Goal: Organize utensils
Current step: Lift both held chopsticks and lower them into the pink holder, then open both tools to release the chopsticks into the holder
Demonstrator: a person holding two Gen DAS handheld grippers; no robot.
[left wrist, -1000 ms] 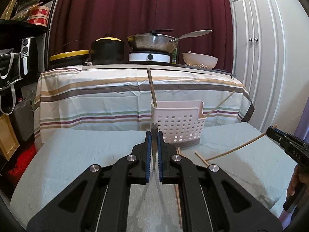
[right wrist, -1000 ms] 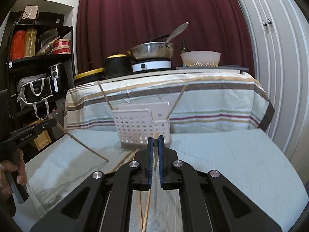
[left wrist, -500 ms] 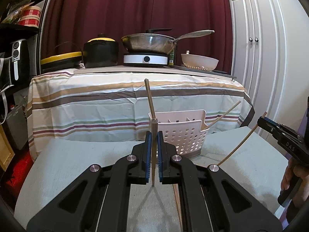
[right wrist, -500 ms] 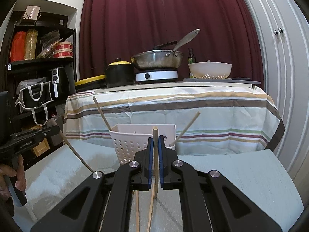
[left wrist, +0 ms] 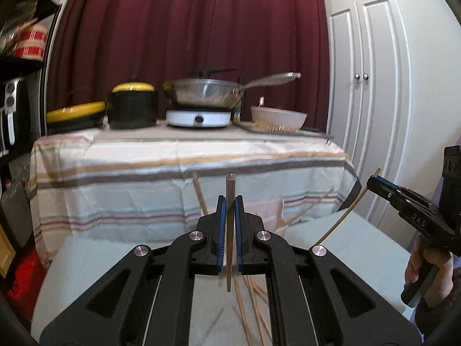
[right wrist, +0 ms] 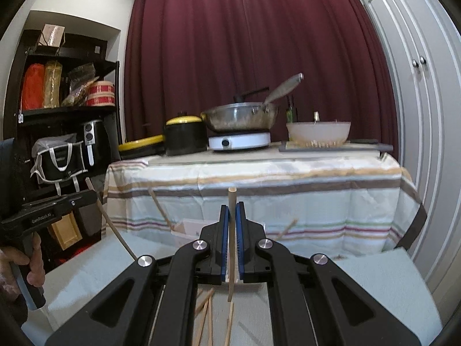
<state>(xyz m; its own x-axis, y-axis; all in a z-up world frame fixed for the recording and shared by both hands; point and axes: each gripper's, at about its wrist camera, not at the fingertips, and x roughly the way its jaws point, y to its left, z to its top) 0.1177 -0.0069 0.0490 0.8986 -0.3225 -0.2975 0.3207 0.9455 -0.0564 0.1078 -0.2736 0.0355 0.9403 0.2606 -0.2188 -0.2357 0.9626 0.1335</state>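
The left gripper has its fingers clamped on a chopstick, which stands between the blue pads, its top end above the fingertips and its lower end hanging clear above the pale surface. The right gripper likewise pinches a second chopstick upright between its pads. Both are thin, plain, light wooden sticks, long axis near vertical. More loose chopsticks lie on the surface beneath, and a white basket behind holds others leaning.
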